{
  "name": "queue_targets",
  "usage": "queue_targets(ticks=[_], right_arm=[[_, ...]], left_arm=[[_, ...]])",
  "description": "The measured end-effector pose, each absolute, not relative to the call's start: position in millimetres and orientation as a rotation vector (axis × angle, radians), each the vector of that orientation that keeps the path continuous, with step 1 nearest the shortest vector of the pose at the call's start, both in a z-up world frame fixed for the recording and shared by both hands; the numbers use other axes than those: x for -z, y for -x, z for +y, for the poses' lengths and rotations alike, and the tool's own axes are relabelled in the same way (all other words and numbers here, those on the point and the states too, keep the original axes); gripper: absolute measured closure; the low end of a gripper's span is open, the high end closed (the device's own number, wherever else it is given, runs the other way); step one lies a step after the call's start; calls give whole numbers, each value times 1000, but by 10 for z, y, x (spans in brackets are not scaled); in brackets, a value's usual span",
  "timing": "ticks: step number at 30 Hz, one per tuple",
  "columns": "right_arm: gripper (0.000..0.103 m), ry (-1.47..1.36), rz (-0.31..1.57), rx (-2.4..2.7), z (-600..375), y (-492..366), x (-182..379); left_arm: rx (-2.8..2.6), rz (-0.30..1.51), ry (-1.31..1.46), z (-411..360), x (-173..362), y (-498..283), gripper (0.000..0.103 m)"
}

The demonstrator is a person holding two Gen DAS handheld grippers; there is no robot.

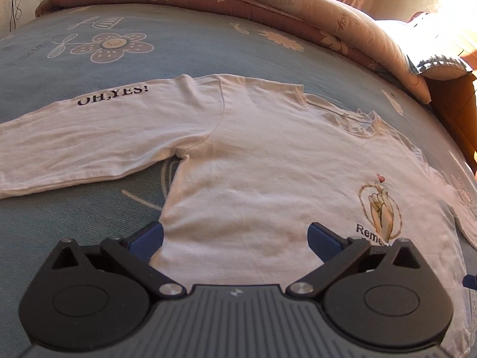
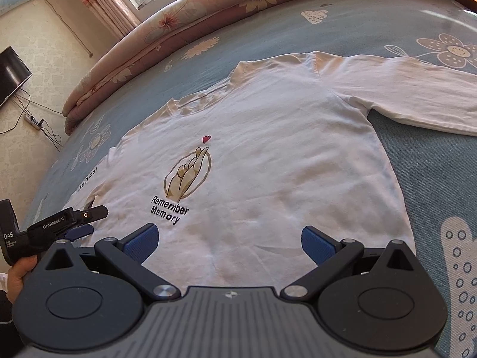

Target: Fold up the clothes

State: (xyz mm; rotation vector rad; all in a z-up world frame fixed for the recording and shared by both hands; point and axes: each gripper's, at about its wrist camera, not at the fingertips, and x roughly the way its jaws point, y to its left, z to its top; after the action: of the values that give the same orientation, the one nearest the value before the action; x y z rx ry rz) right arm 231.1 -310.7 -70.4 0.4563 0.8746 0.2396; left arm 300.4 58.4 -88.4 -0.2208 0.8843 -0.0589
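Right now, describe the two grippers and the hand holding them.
Both grippers share one build: a grey ribbed body, two round black housings, black linkage arms with silver pivots, and blue textured fingers. The left gripper appears side-on in the right wrist view, black, printed "GenRobot.AI" and "DAS". The hand under it has a dark sleeve with a white edge.
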Motion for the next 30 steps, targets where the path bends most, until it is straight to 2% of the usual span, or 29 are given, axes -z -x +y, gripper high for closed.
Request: queue_targets(ticks=[6,11,17,22,30], right_arm=[[0,-443,871,-270,-3034,-2288,662],[0,-443,897,-265,-3000,-2310,731],[0,-451,921,-263,-2999,-2317,790],[0,-364,912,-314,-2831,-2255,783],[0,-76,854,-402,-2258,-2125,860]], left_arm=[[157,907,200,405,741,-2497,1],[178,932,234,285,910,-1987,1],[117,917,149,276,1005,-1433,1],[142,816,46,140,854,-1197,1],[242,866,-25,-62,1035,-1094,1]])
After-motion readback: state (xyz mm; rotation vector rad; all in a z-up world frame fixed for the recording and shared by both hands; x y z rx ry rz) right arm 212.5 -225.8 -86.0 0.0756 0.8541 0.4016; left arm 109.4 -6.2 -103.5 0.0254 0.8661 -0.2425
